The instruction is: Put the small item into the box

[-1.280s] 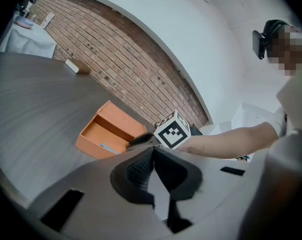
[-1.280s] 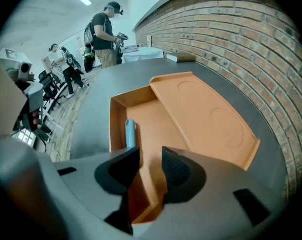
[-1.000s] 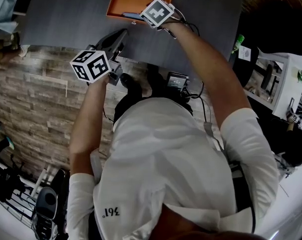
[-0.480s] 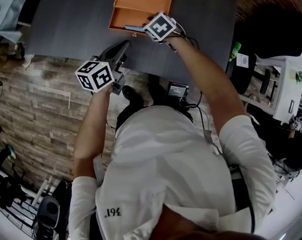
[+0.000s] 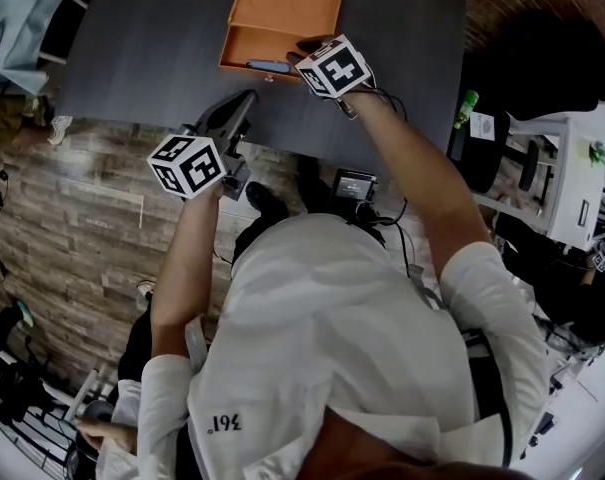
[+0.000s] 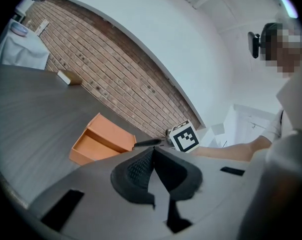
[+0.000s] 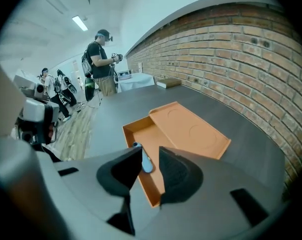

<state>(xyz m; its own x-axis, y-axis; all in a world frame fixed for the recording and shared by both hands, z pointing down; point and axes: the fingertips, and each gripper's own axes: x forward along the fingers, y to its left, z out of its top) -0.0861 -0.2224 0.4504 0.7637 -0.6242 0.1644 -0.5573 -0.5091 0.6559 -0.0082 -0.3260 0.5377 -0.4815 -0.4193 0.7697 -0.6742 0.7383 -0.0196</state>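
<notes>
While small item (image 7: 147,165) lies in box (image 7: 143,134), right gripper (image 7: 151,153) gapes empty — jaws just narrowing — left gripper (image 6: 153,153) shut

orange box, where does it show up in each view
Head view: orange box at top centre.
Left gripper view: box left of centre, slightly low.
Right gripper view: box at centre, lid beside the tray.
Shared landmark: the dark table it sits on.
</notes>
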